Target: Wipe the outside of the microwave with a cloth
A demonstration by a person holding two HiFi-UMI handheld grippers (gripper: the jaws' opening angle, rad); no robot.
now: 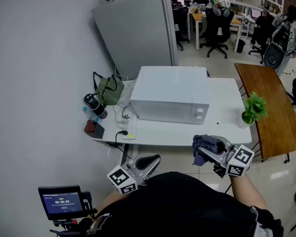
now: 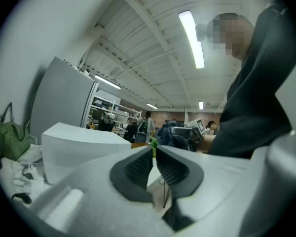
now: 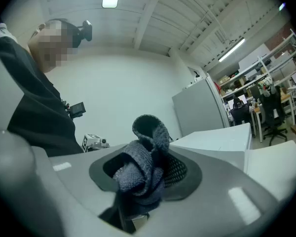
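A white microwave stands on the white table, its door shut and its knobs facing me. It also shows as a white box in the left gripper view, the microwave, and at the right of the right gripper view, the microwave. My right gripper hangs in front of the table's near edge, shut on a bunched dark blue-grey cloth, the cloth. My left gripper is low at the near left, its jaws nearly touching with nothing between them.
Left of the microwave lie a green bag, a dark bottle, a power strip and a small dark box. A potted plant stands at the table's right edge. A grey fridge and a wooden table flank it.
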